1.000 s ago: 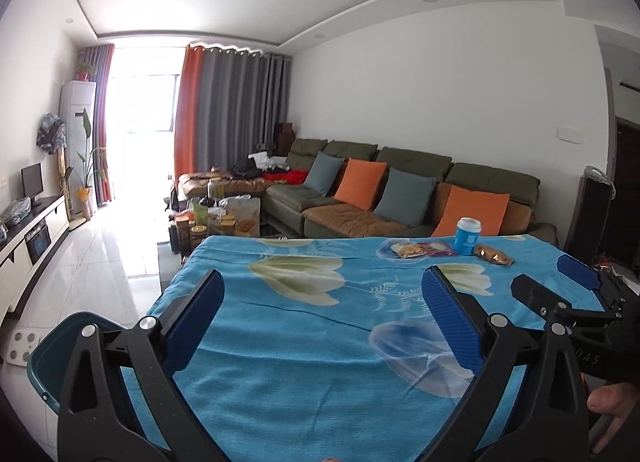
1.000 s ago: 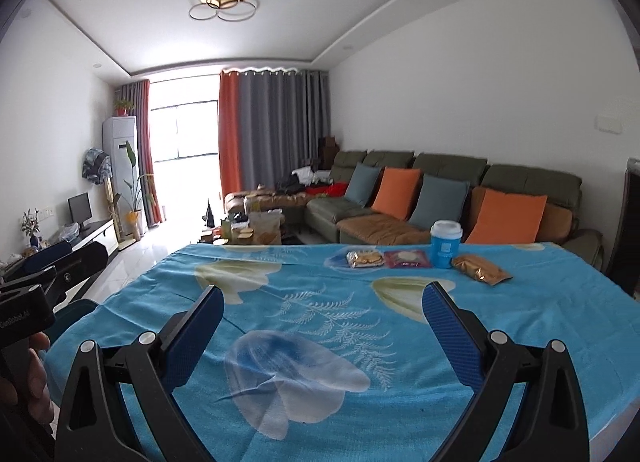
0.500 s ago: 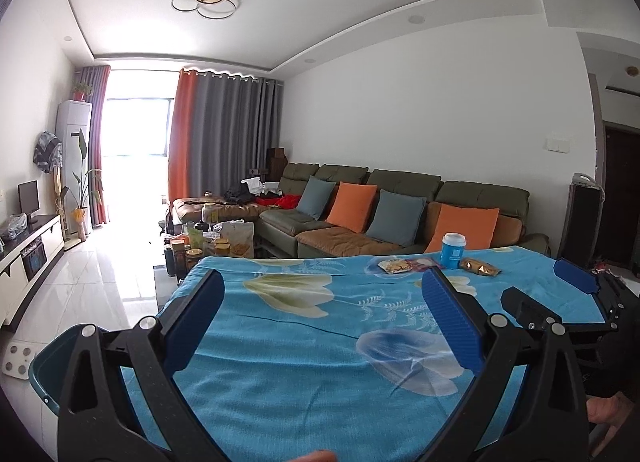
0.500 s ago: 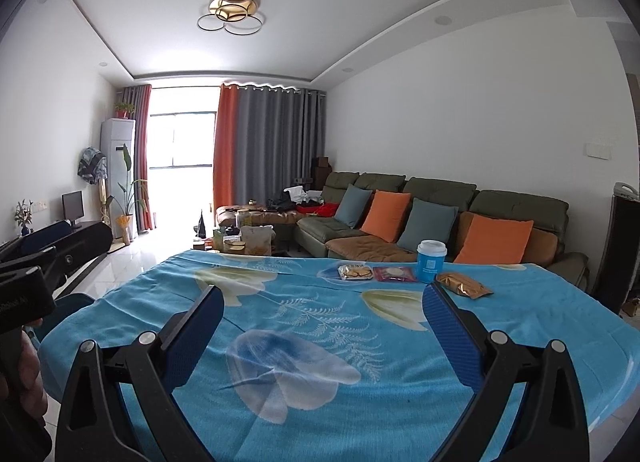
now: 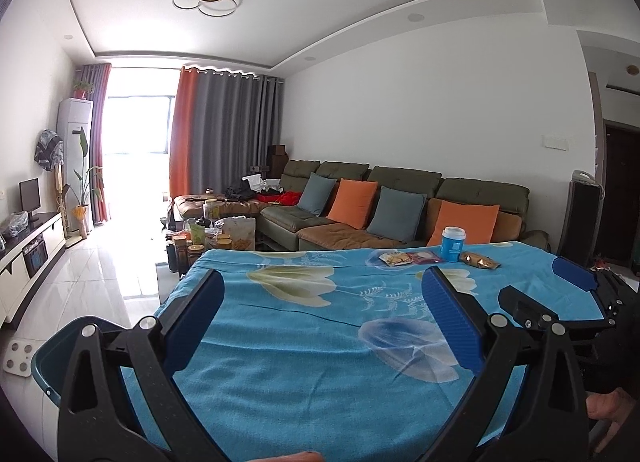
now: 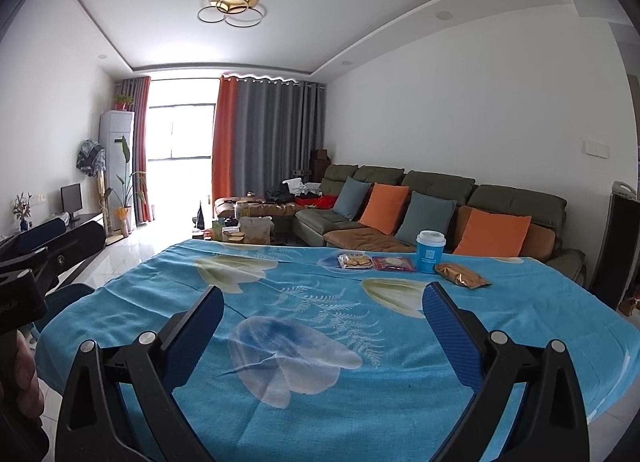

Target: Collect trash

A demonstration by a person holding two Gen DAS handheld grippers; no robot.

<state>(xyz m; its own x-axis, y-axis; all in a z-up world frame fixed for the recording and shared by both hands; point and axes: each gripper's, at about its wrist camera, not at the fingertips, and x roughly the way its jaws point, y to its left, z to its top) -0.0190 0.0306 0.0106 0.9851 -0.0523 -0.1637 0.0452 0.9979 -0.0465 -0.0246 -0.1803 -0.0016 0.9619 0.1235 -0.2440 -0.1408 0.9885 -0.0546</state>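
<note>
both grippers are hovering over the near edge of the bench [image 6: 280,402], which is wearing a blue flowered cloth. left gripper [image 5: 320,314] is standing with its blue pads wide apart and nothing between them; right gripper [image 6: 320,326] is doing the same, spread and empty.

taking the blue paper cup [image 6: 429,252] as the landmark: it is standing upright at the far side of the bench, well apart from both grippers and beyond them, a little right of the right gripper's centre line. just left of the cup a dark red packet [image 6: 393,263] is lying flat, and left of that, touching or nearly touching it, a clear packet of biscuits [image 6: 354,261]. just right of the cup, slightly nearer the grippers, a gold wrapper [image 6: 461,275] is lying on the cloth.

from the left wrist view the cup [image 5: 453,243] is sitting far off toward the upper right, past the left gripper's right finger. well left of the cup and below the bench corner, a teal bin [image 5: 48,358] is showing its rim beside the left gripper's left finger. behind the cup a sofa [image 6: 516,202] with orange and grey cushions is running along the wall.
</note>
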